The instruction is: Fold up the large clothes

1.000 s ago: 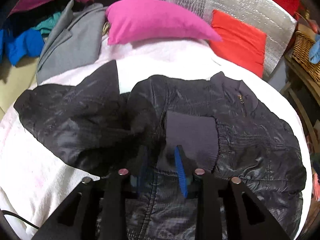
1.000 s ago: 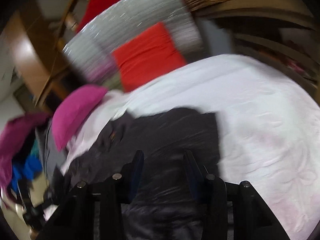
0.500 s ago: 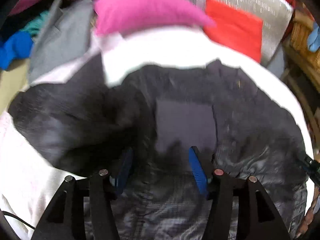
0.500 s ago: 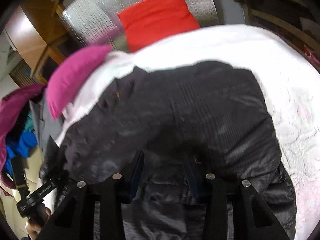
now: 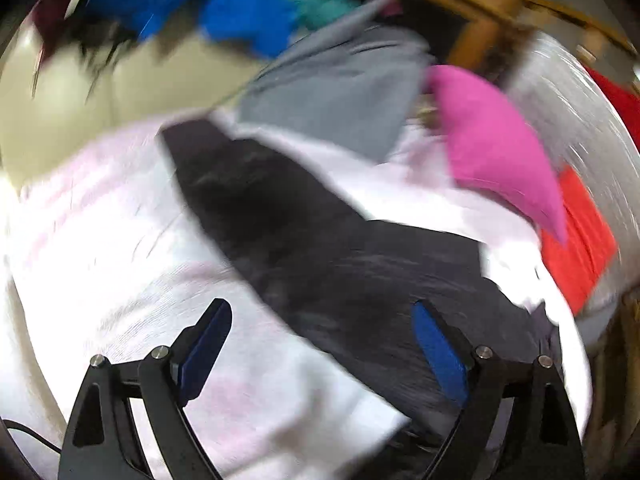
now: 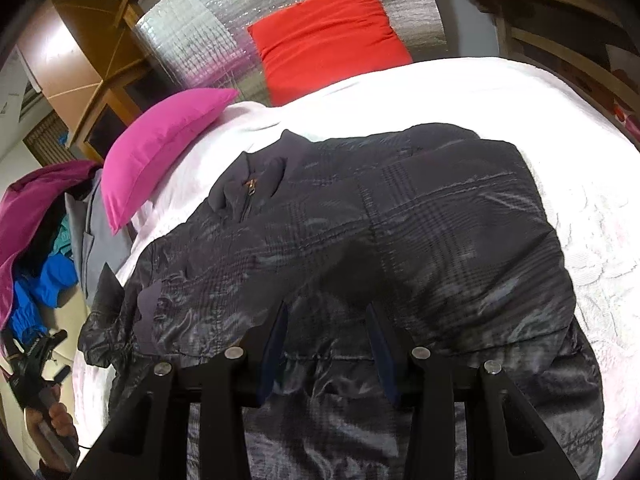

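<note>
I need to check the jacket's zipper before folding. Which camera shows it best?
The right wrist view: the zipper sits sharp below the collar of the black jacket. The left wrist view is motion-blurred and shows only a sleeve and part of the body, no zipper.

1. A white bedspread [image 6: 500, 92] with a faint embossed pattern covers the bed, brightly lit from above.
2. A silver quilted foil panel [image 6: 208, 36] stands at the head of the bed, a red cushion [image 6: 328, 36] leaning against it.
3. A magenta pillow [image 6: 160, 148] lies beside the red cushion, toward the bed's edge.
4. Wooden furniture [image 6: 100, 80] rises behind the pillow (its type cannot be told).
5. Loose clothing in grey [image 5: 340, 88], blue [image 5: 248, 20] and purple [image 6: 32, 204] is heaped over a cream surface [image 5: 72, 112] beside the bed.
</note>
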Action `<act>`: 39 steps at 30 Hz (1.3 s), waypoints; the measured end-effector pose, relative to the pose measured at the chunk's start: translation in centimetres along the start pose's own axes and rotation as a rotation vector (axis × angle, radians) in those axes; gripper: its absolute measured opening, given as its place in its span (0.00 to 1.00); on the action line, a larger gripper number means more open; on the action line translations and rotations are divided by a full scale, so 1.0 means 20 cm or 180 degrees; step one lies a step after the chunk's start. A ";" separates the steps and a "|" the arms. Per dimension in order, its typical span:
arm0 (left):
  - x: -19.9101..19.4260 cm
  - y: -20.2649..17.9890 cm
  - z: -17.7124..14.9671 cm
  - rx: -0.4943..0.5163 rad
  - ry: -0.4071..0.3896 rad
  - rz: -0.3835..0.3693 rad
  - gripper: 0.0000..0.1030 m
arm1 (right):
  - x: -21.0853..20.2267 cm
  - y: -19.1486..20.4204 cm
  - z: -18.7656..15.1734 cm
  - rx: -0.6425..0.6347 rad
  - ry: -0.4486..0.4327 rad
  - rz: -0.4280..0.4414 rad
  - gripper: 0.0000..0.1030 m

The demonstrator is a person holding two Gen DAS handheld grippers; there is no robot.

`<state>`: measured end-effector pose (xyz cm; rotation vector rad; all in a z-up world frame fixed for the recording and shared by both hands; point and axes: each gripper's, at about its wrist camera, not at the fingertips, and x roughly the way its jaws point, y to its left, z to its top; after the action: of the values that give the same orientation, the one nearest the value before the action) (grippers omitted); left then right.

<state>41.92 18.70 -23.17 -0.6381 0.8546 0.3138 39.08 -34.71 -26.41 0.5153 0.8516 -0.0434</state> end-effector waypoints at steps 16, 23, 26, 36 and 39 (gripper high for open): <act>0.36 0.36 0.19 -0.0618 0.0051 -0.0349 0.79 | 0.05 -0.01 -0.01 -0.0032 0.0083 -0.0084 0.44; 0.42 0.38 0.21 -0.0664 0.0034 -0.0450 0.19 | 0.05 -0.01 -0.01 -0.0064 0.0082 -0.0108 0.44; 0.35 0.33 0.22 -0.0601 -0.0079 -0.0531 0.11 | 0.04 -0.01 -0.01 -0.0055 0.0059 -0.0120 0.44; -0.14 -0.39 -0.01 0.0679 -0.0472 -0.1243 0.08 | -0.05 -0.07 0.02 0.0126 -0.0090 -0.0116 0.44; -0.22 -0.62 -0.19 0.1057 -0.0378 -0.1530 0.08 | -0.07 -0.10 0.02 0.0184 -0.0116 -0.0106 0.44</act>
<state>43.08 6.69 -16.74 -0.4887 0.5975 -0.2206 38.00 -36.82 -26.05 0.5532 0.8251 -0.1079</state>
